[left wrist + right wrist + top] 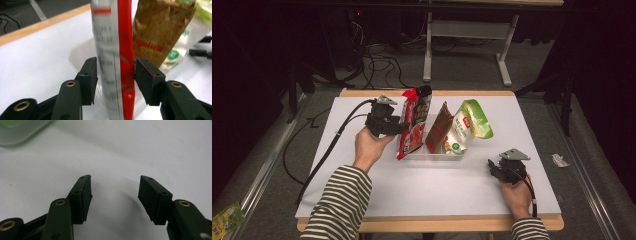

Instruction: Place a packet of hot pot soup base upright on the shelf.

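The red bag stands tall at the left end of the clear tray, near the middle of the bench. Its long side runs up and down, and it leans a little to the left. The left claw is right at this bag. The bag stands between its two jaws. The jaws are partly open. The right jaw looks as if it touches the bag's red edge, but the left jaw has a small gap, so the claw does not squeeze the bag. To let go for good, I think this claw only needs to pull straight back, away from the bag. A brown bag and a green bag lean in the same tray, just to the right. The right claw is wide open with nothing in it. It rests low over the bare bench, well apart from the tray. So the left hand is much nearer to the red bag.
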A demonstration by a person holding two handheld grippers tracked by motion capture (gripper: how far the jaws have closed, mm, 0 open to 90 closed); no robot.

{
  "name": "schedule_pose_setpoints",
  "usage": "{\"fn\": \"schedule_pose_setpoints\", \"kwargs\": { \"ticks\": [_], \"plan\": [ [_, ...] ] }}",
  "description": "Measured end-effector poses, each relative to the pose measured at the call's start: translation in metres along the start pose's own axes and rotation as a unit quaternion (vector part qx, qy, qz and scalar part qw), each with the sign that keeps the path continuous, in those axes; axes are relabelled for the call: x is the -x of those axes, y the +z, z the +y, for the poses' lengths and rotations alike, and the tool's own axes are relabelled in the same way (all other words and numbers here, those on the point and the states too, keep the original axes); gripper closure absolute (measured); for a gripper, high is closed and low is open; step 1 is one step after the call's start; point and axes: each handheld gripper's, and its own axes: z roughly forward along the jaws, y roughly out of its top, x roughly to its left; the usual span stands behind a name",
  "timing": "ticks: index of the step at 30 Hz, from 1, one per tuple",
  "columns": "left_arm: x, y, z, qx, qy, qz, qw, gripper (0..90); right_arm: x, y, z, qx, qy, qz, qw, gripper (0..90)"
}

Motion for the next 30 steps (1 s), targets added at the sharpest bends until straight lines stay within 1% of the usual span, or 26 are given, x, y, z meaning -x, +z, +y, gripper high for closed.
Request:
{"fn": "schedule_pose_setpoints", "kwargs": {
  "ticks": [3,6,10,12,16,19,24,26,30],
  "plan": [
    [0.0,0.001,-0.01,-0.011,-0.001,-0.004,0.9999,52.1,-0.001,0.0,0.0,0.001,0.0,-0.002,1.0,44.6],
    [0.003,0.004,-0.019,-0.027,0.006,-0.003,0.9996,53.3,-0.001,0.0,0.0,0.001,0.0,-0.002,1.0,44.6],
    [0.009,0.008,-0.029,-0.052,0.025,0.007,0.9983,55.6,-0.001,0.0,0.0,0.003,-0.003,-0.004,1.0,44.6],
    [0.01,0.009,-0.033,-0.058,0.03,0.01,0.9978,56.6,-0.001,0.0,0.0,0.002,-0.002,-0.003,1.0,44.6],
    [0.009,0.009,-0.04,-0.066,0.03,0.0,0.9974,59.2,-0.001,0.0,0.0,0.002,-0.002,-0.003,1.0,44.6],
    [0.01,0.008,-0.042,-0.068,0.035,0.004,0.9971,60.6,-0.001,0.0,0.0,0.002,-0.002,-0.003,1.0,44.6],
    [0.01,0.009,-0.042,-0.065,0.035,0.004,0.9973,63.8,-0.001,0.0,0.0,0.003,-0.004,-0.004,1.0,44.7],
    [0.012,0.008,-0.043,-0.059,0.039,-0.003,0.9975,69.9,-0.001,0.0,0.0,0.003,-0.005,-0.004,1.0,44.6],
    [0.012,0.01,-0.043,-0.056,0.039,-0.002,0.9977,70.5,-0.001,0.0,0.0,0.0,-0.006,-0.004,1.0,44.7]
  ]
}}
